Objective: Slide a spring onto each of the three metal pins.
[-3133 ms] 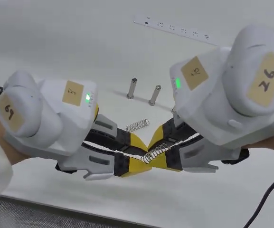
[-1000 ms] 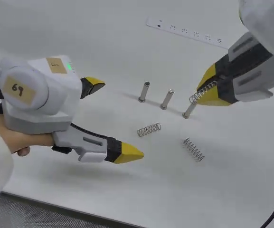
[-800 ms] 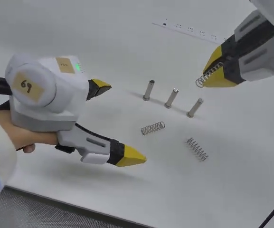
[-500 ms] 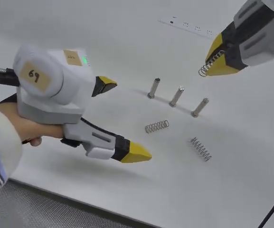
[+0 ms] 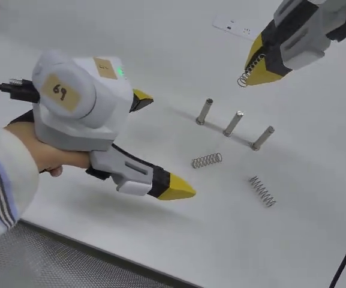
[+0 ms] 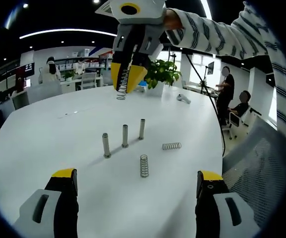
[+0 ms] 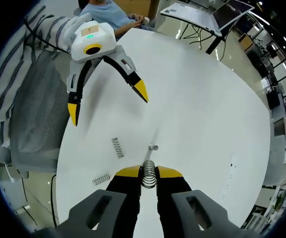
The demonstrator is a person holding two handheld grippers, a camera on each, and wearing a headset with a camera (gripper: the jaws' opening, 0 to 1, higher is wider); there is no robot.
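Left of the three pins (image 5: 232, 123), the left tongs (image 5: 165, 146) hang wide open, empty, out of the way. Two loose springs (image 5: 207, 160) lie on the worktop (image 5: 161, 36) beside the pins. Above the pins, the right tongs (image 5: 253, 77) pinch a spring (image 5: 244, 75), free end down, likely for threading.

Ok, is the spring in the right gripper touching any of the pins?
Apart. In the left gripper view the held spring hangs from the right gripper well above the three pins.

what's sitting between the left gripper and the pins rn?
One loose spring, lying flat on the table between the open left gripper and the three pins. Both the head view and the left gripper view show it.
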